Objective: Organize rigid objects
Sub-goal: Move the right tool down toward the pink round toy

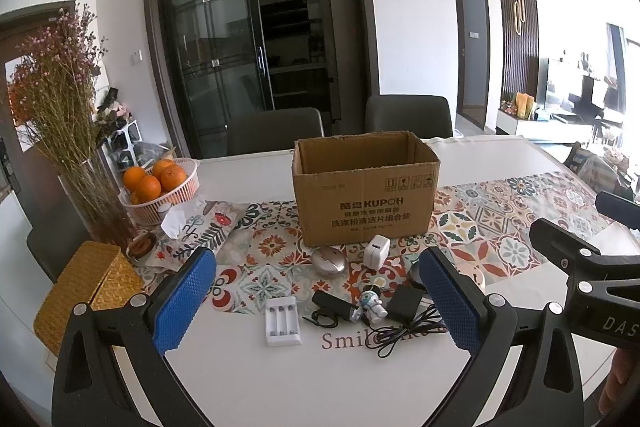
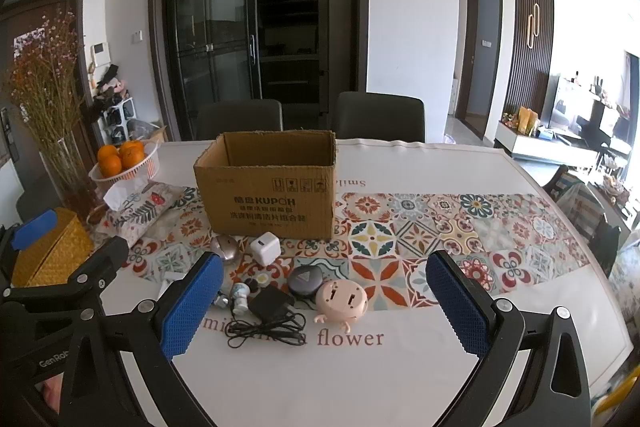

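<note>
Right wrist view: both grippers, right gripper (image 2: pixel 324 307) and left gripper (image 1: pixel 320 307), spread wide and empty; black adapter's (image 2: pixel 272 303) loose cord (image 2: pixel 264 331) may snag neighbours when lifted toward cardboard box (image 2: pixel 272 203).

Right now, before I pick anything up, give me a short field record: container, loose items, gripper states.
container: open brown cardboard box, upright on the patterned table runner, inside not visible
loose items in front: white cube charger, silver oval mouse, white three-slot battery charger, small astronaut figure, black adapter with tangled cable, round dark grey case, pink round toy
left gripper: open, holding nothing
right gripper: open, holding nothing
</note>
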`<state>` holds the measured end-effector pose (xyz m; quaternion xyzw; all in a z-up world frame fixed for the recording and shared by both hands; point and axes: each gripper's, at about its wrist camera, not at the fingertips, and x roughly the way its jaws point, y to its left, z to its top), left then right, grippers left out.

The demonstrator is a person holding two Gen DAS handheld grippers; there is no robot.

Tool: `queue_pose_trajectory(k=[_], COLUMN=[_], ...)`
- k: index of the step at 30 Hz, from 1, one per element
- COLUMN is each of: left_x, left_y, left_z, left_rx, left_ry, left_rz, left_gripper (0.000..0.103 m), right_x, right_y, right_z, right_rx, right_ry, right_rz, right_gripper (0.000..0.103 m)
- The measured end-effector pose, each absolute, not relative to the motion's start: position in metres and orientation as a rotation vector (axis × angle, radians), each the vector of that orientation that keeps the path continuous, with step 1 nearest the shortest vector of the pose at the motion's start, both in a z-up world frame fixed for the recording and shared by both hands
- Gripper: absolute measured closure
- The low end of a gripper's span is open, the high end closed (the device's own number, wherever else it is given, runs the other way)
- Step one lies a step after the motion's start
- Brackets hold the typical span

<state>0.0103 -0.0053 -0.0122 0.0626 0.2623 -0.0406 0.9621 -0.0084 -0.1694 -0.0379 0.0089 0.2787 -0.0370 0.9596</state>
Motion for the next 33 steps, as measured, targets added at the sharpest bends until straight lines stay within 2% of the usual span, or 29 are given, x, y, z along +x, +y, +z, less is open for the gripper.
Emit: queue_pose_trajectory(k=[10, 33], left_x=[0.020, 0.077], left_y=[-0.002, 0.004], left_z=[-0.020, -0.081], left_rx=[0.128, 0.217], left_ry=[0.580, 0.770], left_rz=[-0.095, -0.217], left_gripper=[0.000, 0.000], right_x=[-0.007, 0.043], right_y=[-0.170, -0.163], right_z=[-0.047, -0.104], right_rx=[0.024, 0.116], right_ry=[0.593, 0.815], right_rz=[-0.075, -0.145], right_gripper=[0.001, 0.001])
